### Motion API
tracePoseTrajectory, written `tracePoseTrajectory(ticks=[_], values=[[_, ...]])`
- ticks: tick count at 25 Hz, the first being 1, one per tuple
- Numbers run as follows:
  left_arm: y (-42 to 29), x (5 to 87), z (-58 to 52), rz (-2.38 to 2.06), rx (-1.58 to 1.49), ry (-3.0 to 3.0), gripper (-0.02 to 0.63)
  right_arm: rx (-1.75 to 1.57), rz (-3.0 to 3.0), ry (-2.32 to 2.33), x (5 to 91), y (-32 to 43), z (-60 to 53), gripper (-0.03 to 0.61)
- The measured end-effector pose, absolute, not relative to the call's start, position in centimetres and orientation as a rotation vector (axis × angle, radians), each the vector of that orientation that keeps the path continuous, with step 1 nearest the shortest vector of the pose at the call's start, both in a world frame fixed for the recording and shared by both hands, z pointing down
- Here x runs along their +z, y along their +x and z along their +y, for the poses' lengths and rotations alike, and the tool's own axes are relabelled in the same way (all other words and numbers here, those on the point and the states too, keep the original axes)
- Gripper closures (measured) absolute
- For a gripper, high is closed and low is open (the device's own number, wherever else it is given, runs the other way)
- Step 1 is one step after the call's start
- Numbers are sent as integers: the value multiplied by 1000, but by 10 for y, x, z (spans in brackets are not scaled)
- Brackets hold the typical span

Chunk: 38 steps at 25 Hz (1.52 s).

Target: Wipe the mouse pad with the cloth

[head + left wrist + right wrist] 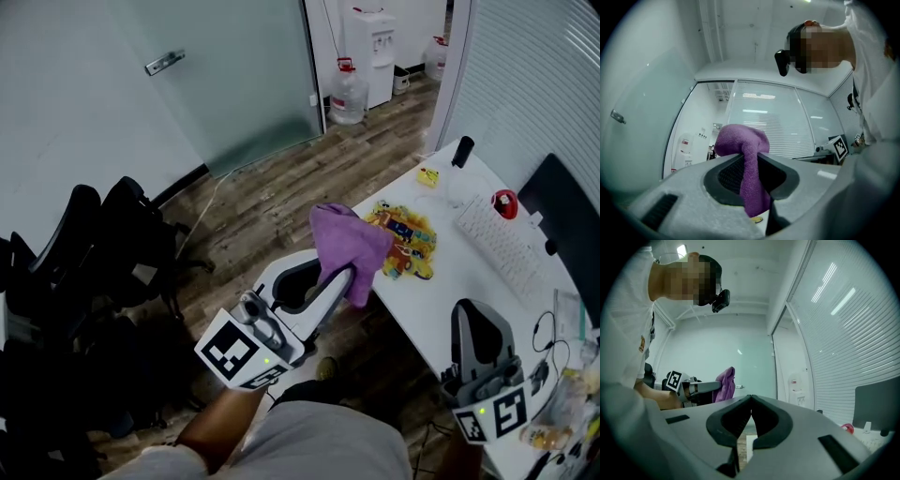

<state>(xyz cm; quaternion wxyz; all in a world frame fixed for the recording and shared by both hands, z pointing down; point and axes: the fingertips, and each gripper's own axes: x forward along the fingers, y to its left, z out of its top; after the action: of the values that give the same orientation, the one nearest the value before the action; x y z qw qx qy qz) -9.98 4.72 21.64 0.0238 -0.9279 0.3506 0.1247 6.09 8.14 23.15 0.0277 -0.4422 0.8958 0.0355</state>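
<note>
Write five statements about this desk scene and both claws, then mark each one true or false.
1. The left claw grips the purple cloth. True.
2. The right claw holds the red mouse. False: it is shut on nothing, and the mouse lies by the keyboard.
3. The cloth is spread flat on the mouse pad. False: it hangs bunched from the claw.
4. A white keyboard lies on the desk. True.
5. The mouse pad is plain black. False: it has a colourful print.
</note>
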Motion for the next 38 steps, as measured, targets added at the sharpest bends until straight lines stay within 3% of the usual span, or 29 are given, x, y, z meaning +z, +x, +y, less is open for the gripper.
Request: tracePoseTrajectory(ticks=[12, 31, 33, 34, 38], values=[[-108, 251, -23, 921, 300, -2986, 532, 15, 2774, -1586, 272, 40, 31, 566], [-42, 305, -79, 802, -55, -3078, 532, -224, 2896, -1761, 349, 71, -30, 563], [-32, 312, -85, 785, -130, -3075, 532, -251, 2909, -1774, 358, 77, -37, 532], [-27, 316, -89, 778, -165, -3074, 532, -268, 2913, -1781, 363, 81, -41, 486], [-9, 332, -101, 749, -306, -3074, 532, -355, 2941, -1819, 386, 93, -53, 445]])
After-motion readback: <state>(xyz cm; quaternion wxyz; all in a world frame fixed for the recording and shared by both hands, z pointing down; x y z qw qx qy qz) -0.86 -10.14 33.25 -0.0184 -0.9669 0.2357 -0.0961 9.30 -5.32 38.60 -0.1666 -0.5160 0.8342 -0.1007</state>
